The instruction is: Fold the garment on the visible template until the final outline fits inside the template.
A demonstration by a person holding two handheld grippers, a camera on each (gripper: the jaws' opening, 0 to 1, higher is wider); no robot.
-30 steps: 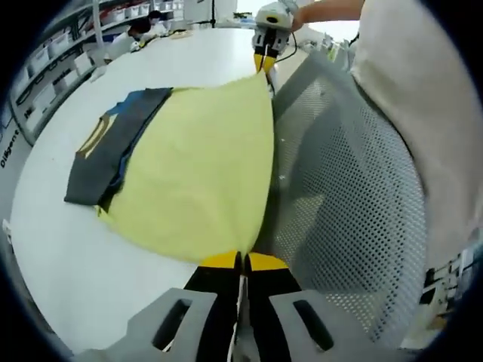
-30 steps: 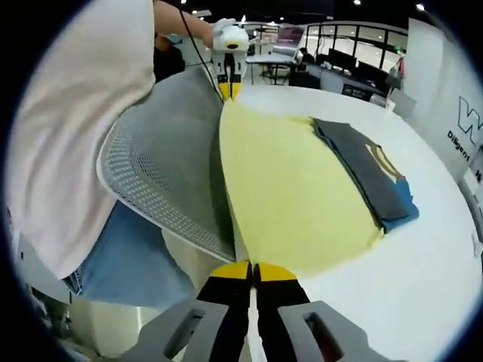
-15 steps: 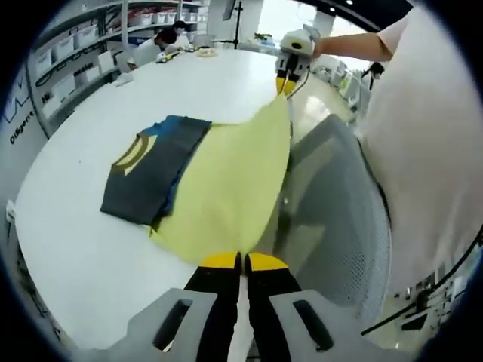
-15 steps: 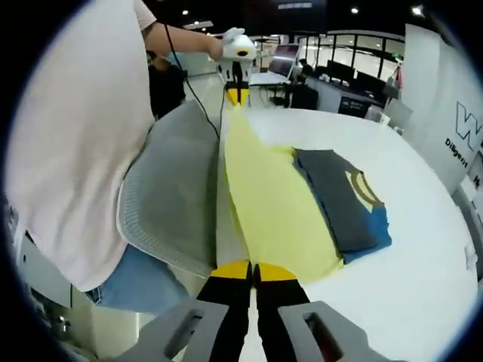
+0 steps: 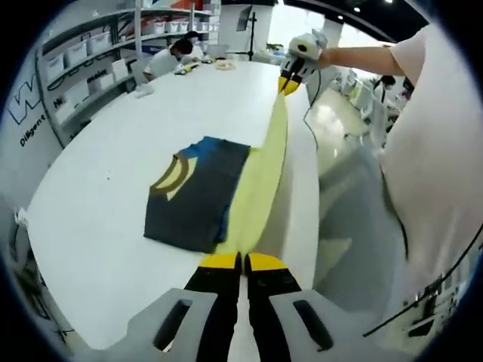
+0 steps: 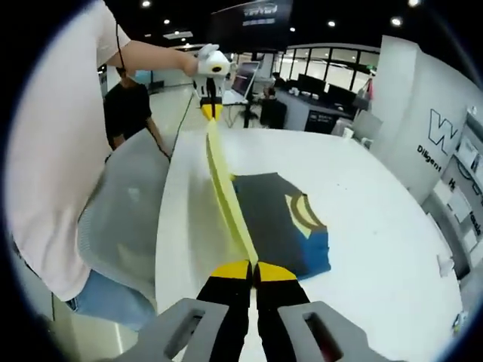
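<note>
A yellow cloth sheet (image 5: 260, 177) hangs stretched taut in the air between the two grippers and is seen nearly edge-on. My left gripper (image 5: 241, 262) is shut on one end of it. The right gripper (image 5: 287, 84) pinches the far end. In the right gripper view the same sheet (image 6: 223, 188) runs from my right gripper (image 6: 253, 270), shut on it, up to the left gripper (image 6: 210, 111). A folded dark garment (image 5: 192, 197) with a blue and yellow collar lies on the white table (image 5: 98, 188), beside and below the sheet. The garment (image 6: 275, 222) lies flat.
A grey mesh chair back (image 5: 355, 211) stands at the table's near edge, next to the person's pale shirt (image 5: 441, 151). Shelves with bins (image 5: 83, 53) line the far wall, and people sit at the table's far end (image 5: 170, 56). A person in black (image 6: 124, 109) stands behind.
The yellow sheet, spread wide over the table edge and part of the dark garment a second ago, has risen off them. It now hangs narrow between both raised grippers, uncovering the garment.
</note>
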